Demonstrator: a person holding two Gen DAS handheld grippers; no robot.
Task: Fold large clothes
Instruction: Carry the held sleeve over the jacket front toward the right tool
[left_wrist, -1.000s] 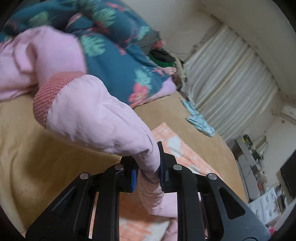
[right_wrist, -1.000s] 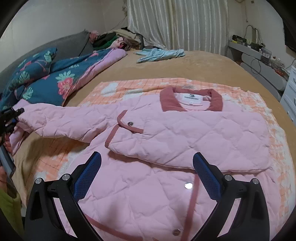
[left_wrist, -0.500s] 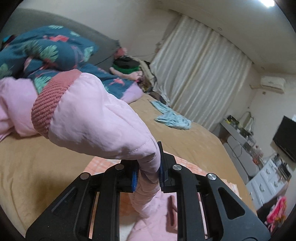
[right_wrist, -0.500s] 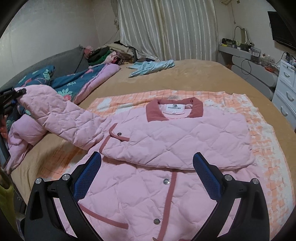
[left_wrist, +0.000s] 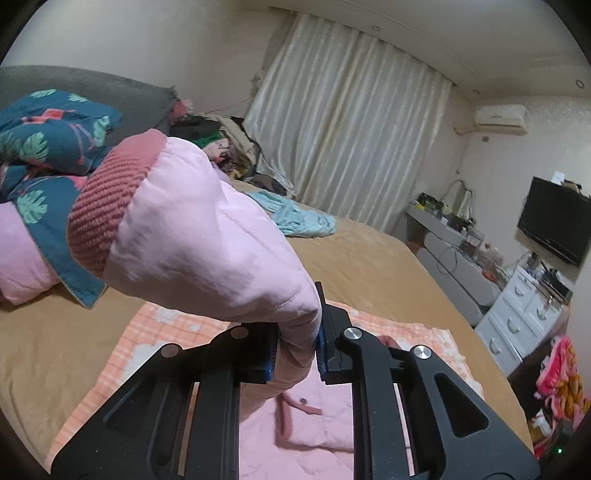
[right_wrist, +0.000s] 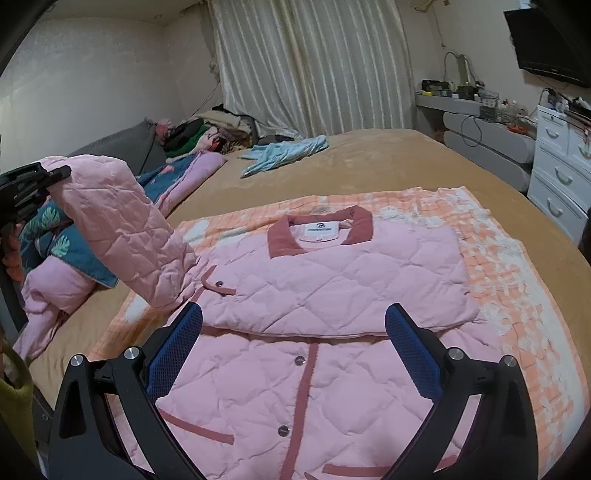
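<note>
white collar label (right_wrist: 320, 229), writing unreadable

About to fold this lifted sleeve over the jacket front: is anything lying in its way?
Nothing visible. The left gripper holds the sleeve above the jacket, whose chest carries only the other folded sleeve.

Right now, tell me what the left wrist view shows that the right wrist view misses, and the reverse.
Left wrist only: the left tool shut on the quilted pink sleeve, its ribbed dusty-rose cuff, and a white wall air conditioner.

Right wrist only: the open right tool, the pink jacket's rose collar, and its snap-button front.

Both: the tan bedspread, pale curtains, and crumpled light-blue garment.
</note>
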